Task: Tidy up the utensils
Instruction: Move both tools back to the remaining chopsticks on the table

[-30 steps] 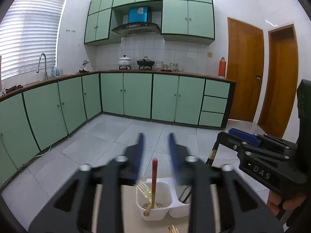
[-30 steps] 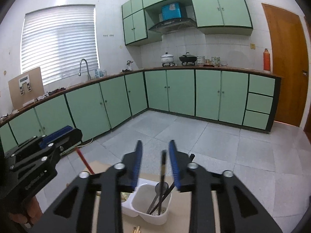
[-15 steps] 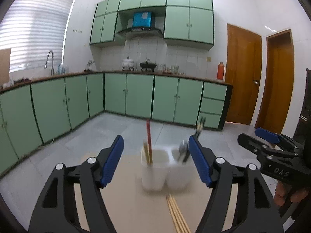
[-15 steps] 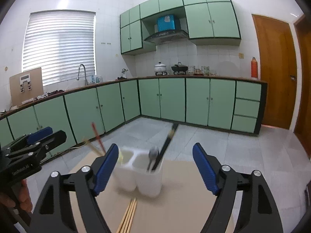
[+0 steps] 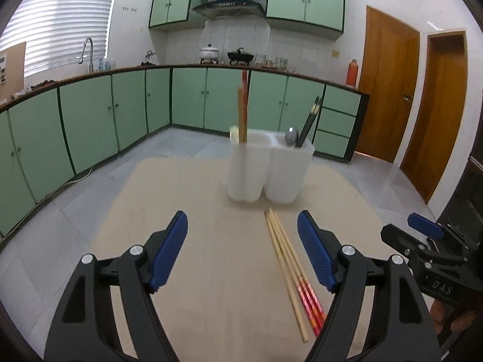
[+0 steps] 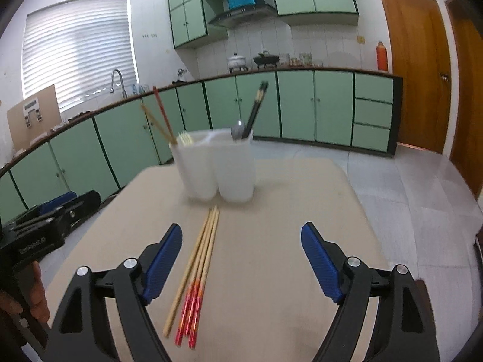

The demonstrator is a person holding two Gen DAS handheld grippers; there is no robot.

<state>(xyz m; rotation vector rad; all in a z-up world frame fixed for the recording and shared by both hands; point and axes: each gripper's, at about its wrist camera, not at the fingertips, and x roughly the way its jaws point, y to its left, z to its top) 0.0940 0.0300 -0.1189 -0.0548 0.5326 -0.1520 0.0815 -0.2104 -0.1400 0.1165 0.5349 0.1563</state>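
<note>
A white two-compartment holder (image 5: 265, 169) (image 6: 217, 166) stands upright on the beige table (image 5: 196, 211) (image 6: 286, 211). Its left cup holds a red chopstick (image 5: 244, 96), a wooden one and a pale fork. Its right cup holds a metal spoon (image 5: 291, 137) and black chopsticks (image 6: 256, 111). Loose wooden chopsticks (image 5: 286, 256) (image 6: 202, 253), some red-ended, lie on the table in front of the holder. My left gripper (image 5: 241, 226) is low over the table, its jaws still opening, with nothing between them. My right gripper (image 6: 241, 235) is open and empty beside it.
The table's far edge lies just behind the holder, with grey tiled floor beyond. Green kitchen cabinets (image 5: 187, 102) line the back and left walls. Brown doors (image 5: 389, 90) are at the right. A person's hand (image 6: 18, 295) holds the left gripper's handle.
Both grippers have opened wide, let go of the red and black chopsticks into the holder, and drawn back and down toward the table.
</note>
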